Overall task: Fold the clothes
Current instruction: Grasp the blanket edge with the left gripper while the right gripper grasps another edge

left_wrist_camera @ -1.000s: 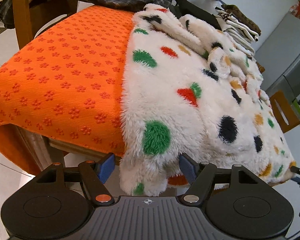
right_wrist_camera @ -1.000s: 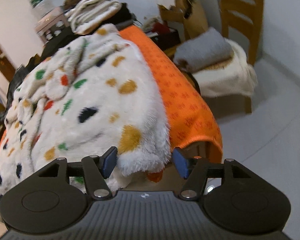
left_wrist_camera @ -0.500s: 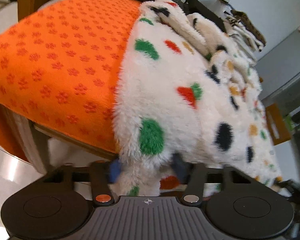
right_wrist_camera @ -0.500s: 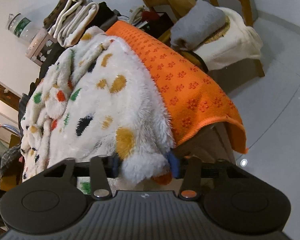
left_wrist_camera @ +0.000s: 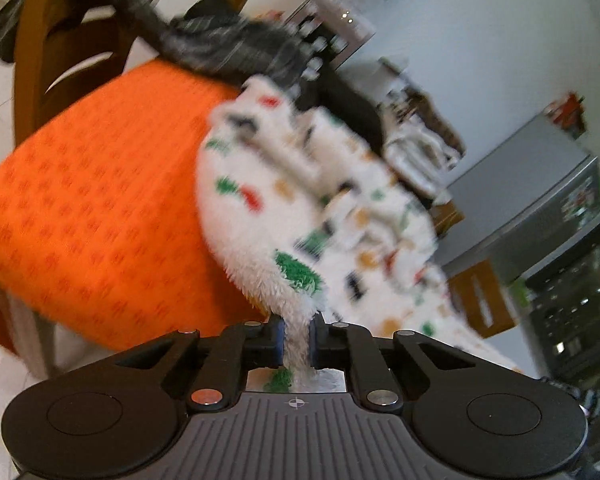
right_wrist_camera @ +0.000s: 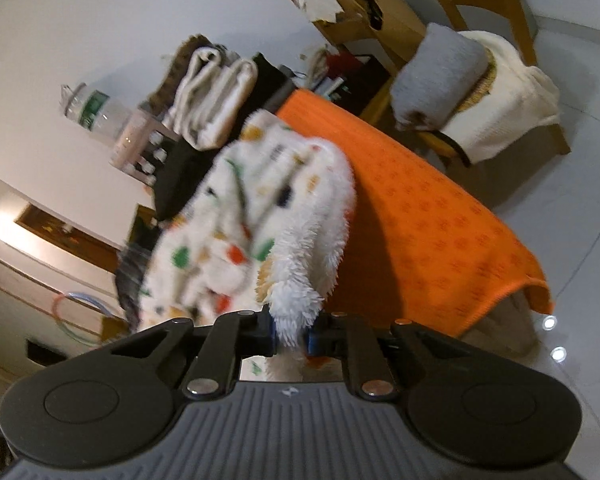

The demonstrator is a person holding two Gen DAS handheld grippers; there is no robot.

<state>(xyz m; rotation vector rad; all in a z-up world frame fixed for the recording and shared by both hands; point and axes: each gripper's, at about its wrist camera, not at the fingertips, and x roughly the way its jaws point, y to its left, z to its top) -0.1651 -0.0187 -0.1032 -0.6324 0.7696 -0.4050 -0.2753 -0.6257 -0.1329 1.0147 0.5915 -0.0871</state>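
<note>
White fleece (left_wrist_camera: 256, 236), green, red, black, ochre spots; orange cloth (left_wrist_camera: 92, 200), darker flower print.

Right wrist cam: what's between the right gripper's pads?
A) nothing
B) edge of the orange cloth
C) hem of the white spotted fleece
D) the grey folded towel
C: the right gripper is closing, its blue pads pinching a tuft of the white spotted fleece, which rises off the orange cloth.
</note>
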